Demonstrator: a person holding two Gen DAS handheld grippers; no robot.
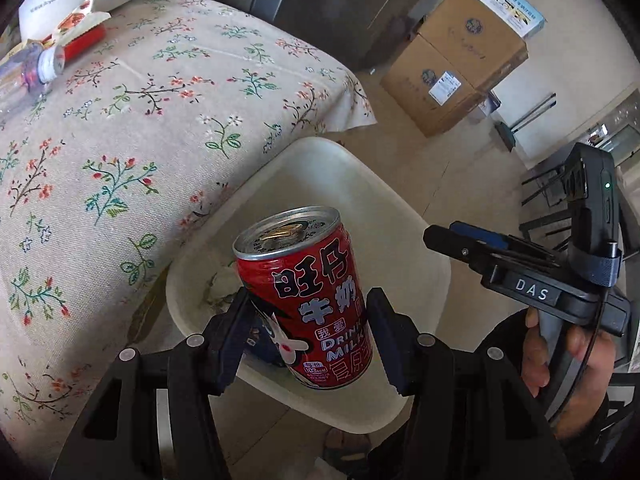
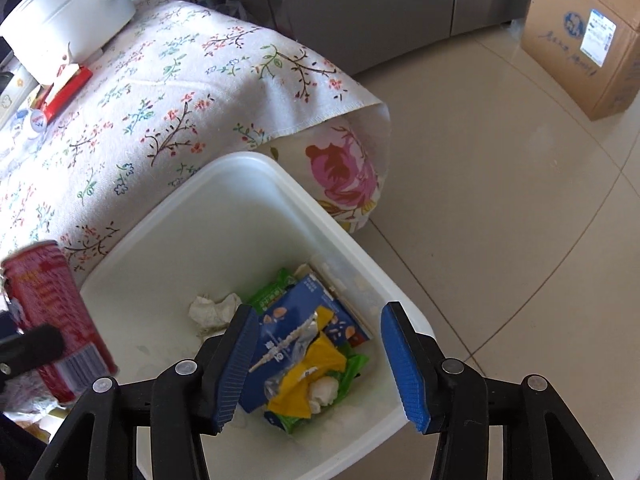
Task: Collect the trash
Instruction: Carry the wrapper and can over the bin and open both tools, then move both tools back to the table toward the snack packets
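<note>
My left gripper [image 1: 308, 332] is shut on a red milk drink can [image 1: 306, 288] and holds it upright over the white trash bin [image 1: 400, 216] beside the table. The can also shows at the left of the right wrist view [image 2: 52, 320]. My right gripper [image 2: 320, 360] is open and empty above the bin [image 2: 224, 184], which holds a blue carton [image 2: 296, 320], yellow and green wrappers [image 2: 308, 384] and crumpled tissue [image 2: 212, 312]. The right gripper also shows in the left wrist view [image 1: 460, 240]. On the table lie a plastic bottle [image 1: 28, 72] and a red packet [image 1: 84, 40].
The table has a floral cloth [image 1: 160, 120] whose corner hangs by the bin. A white pot [image 2: 68, 4] stands at the table's far end. Cardboard boxes [image 1: 460, 64] sit on the tiled floor [image 2: 500, 200] beyond, next to a grey cabinet [image 2: 360, 4].
</note>
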